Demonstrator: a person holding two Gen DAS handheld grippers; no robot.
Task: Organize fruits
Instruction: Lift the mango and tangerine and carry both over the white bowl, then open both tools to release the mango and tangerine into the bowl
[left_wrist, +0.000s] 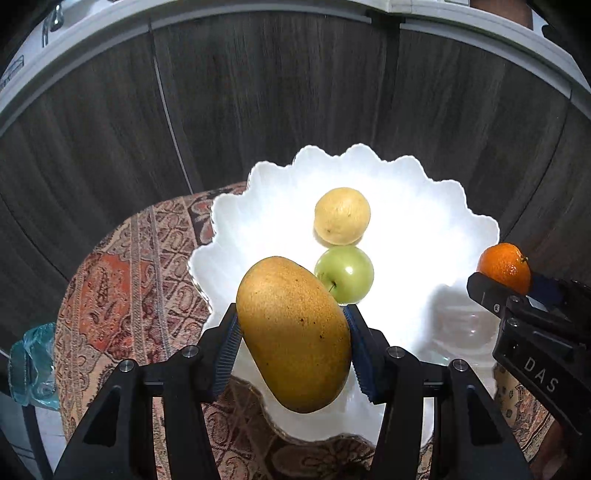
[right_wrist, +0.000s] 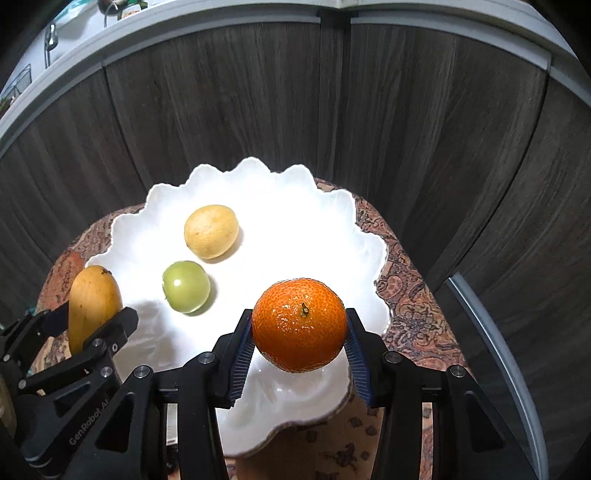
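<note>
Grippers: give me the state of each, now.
Left gripper: closed on the mango, above the white bowl.
Right gripper: closed on the orange.

Dark wood-grain cabinet doors (right_wrist: 388, 110) span ten to two o'clock beneath a pale countertop edge (right_wrist: 207, 27). A patterned cloth (left_wrist: 125, 280) covers the round table.

The white bowl (right_wrist: 369, 240) lies bare on its right half; a yellow fruit (right_wrist: 211, 231) and green apple (right_wrist: 186, 287) crowd its left
</note>
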